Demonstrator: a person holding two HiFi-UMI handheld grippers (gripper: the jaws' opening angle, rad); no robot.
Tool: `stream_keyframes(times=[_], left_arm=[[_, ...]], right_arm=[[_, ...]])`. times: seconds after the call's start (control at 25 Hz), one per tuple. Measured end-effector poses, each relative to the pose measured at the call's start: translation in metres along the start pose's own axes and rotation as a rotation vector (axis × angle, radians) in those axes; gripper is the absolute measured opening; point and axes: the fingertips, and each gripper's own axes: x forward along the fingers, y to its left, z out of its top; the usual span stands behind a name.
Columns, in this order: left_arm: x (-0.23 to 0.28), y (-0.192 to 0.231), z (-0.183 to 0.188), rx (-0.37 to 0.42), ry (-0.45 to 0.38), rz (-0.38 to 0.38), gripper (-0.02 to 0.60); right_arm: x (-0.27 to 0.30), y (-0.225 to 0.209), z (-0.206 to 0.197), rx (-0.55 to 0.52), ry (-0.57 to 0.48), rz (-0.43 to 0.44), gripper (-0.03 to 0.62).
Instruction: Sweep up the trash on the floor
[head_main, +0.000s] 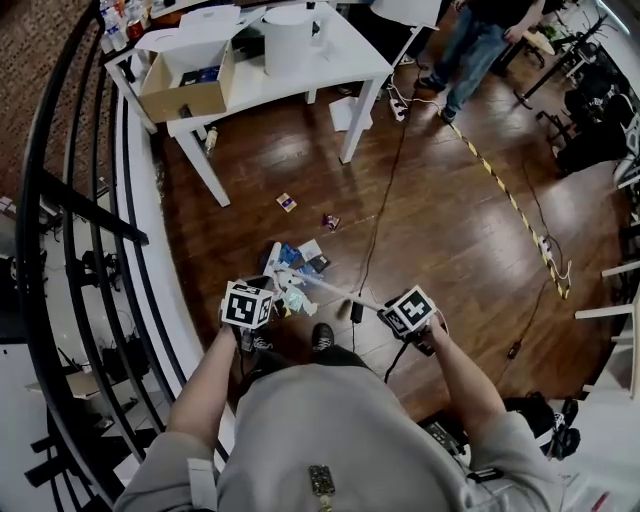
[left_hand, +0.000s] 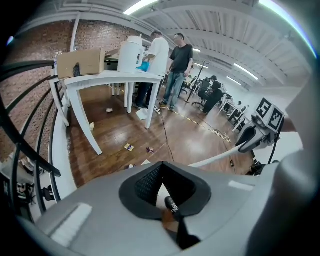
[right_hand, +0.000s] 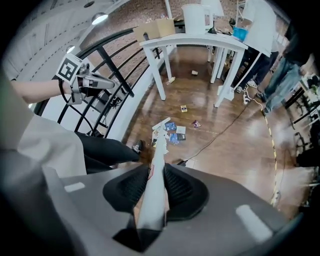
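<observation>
Dark wooden boards of the floor (head_main: 450, 220) stretch ahead of both tongs. A white table (head_main: 340, 60) stands well beyond them, and a black railing (head_main: 60, 200) curves past on the left tongs' outer side.

Your right tongs (right_hand: 156, 186) are pinched on the white broom handle (right_hand: 158, 160). It slants away from them and down to the trash pile (right_hand: 172, 132), which lies on the boards ahead of and below both tongs, nearer the left pair. Your left tongs (left_hand: 167, 192) are pressed together on a dark handle (left_hand: 172, 205) with white print. No view shows what it belongs to.

The broom handle looks stiff, smooth and light, so it may twist or slip between the pads. A hold with one pair set apart from the other along the shaft would likely steady it. The pile seems to be flat packets and paper, which are light and apt to skid or flutter, so short, low strokes should suit it.

Two loose wrappers (head_main: 287, 202) lie beyond the pile, toward the table and apart from each other. A black cable (head_main: 385, 190) runs from near your right tongs out toward the table and passes just beside the pile. It is the likeliest thing to catch the broom. Your shoe (head_main: 322, 337) sits between the pile and the tongs. A person (head_main: 480, 40) stands past the table, well apart from the tongs.
</observation>
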Motion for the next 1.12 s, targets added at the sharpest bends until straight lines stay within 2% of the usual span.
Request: stream_keyframes(times=[0.32,0.52,0.72,0.92,1.0,1.12], left_arm=[[0.009,-0.012,0.009,0.035,0.031,0.007,0.008],[0.009,0.003,0.014,0.051,0.051,-0.001,0.008],[-0.005,0.039,0.008,0.047,0.073,0.01,0.008],[-0.019,0.075,-0.004,0.027,0.093,0.031,0.008],[-0.023,0.088,-0.009,0.02,0.099,0.04,0.008],[-0.026,0.102,-0.018,0.008,0.111,0.052,0.008]], right_arm=[[-0.021,-0.037,0.009,0.083,-0.114,-0.03,0.1],[-0.019,-0.059,0.06,0.153,-0.199,-0.082,0.101],[0.004,-0.075,0.125,0.28,-0.259,-0.127,0.101],[0.04,-0.091,0.18,0.34,-0.237,-0.165,0.103],[0.047,-0.093,0.183,0.32,-0.201,-0.175,0.103],[0.051,-0.082,0.166,0.302,-0.149,-0.164,0.103]])
